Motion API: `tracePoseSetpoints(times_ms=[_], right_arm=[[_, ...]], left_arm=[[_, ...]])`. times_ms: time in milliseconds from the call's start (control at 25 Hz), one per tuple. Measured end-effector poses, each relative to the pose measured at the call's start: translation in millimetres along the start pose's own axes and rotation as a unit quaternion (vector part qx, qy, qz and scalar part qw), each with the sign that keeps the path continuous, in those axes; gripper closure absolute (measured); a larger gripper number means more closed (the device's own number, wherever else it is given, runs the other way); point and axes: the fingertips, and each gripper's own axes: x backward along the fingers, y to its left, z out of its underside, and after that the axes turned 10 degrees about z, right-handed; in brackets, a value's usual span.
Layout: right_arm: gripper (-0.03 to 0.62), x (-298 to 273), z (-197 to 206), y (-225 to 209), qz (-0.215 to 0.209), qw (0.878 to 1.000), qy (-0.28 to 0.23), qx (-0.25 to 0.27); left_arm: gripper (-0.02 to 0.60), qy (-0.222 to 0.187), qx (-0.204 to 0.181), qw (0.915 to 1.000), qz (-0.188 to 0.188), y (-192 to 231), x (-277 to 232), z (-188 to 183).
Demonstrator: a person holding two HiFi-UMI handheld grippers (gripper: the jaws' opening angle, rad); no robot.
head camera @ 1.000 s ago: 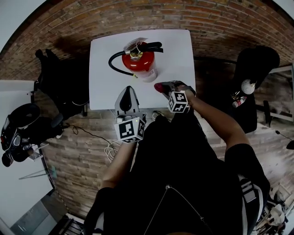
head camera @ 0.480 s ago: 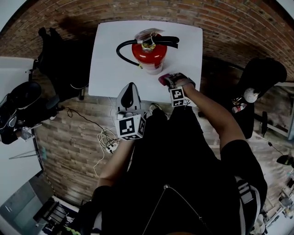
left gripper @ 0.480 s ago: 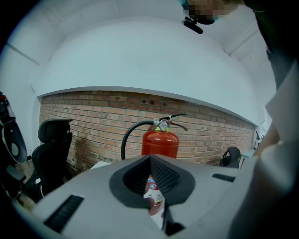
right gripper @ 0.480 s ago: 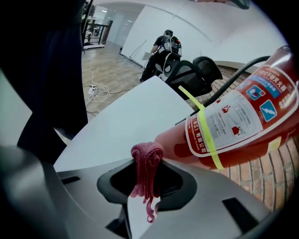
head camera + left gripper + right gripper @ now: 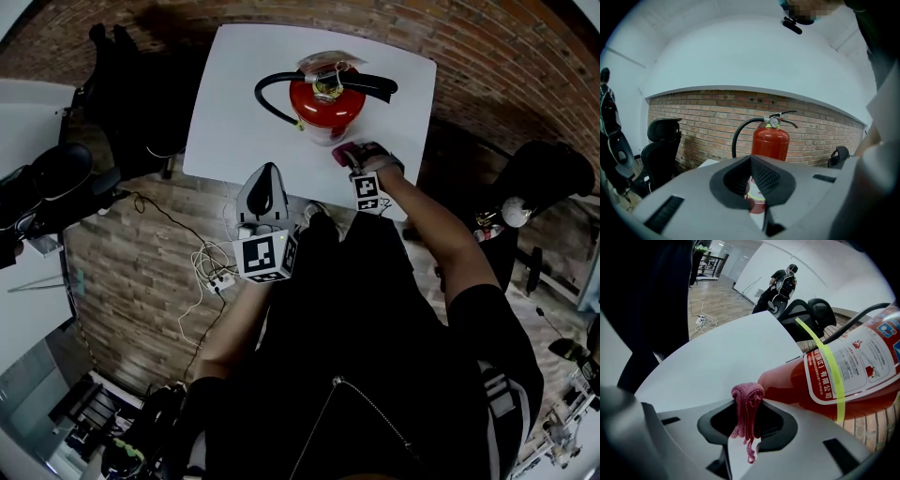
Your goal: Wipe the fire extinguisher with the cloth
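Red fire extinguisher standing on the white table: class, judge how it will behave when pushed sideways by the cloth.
The red metal fire extinguisher stands upright and tall on a narrow base, so a high push might tip it. Its metal cylinder looks heavy, so light wiping probably won't slide it. Its glossy body may feel slippery.

I record a white table [image 5: 225, 103] standing on a brick-patterned floor [image 5: 131, 253]. A brick wall [image 5: 703, 112] runs behind it, with a plain white surface above. One black office chair [image 5: 131, 103] stands just beside the table's left edge. A second black chair [image 5: 553, 169] stands well apart on the right. White cables [image 5: 211, 272] lie tangled on the floor near the table's front edge. A person in dark clothing [image 5: 783, 280] stands in the background beyond the table.
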Motion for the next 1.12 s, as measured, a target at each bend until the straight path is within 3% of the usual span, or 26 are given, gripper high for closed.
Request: tracePoseSetpoints(times_ms=[560,1120], right_arm=[[0.480,-20.4,0.5,-5.9,0.034,0.999,-0.011,0.023],[0.480,3.9,-9.7,-29.2,0.060,0.998,-0.007,0.020]], left_arm=[[0.571,0.010,0.007,0.9994,-0.031,14.5,3.1,13.9],[0.572,-0.001,0.008,0.9999,-0.013,12.1,-1.5,4.1]])
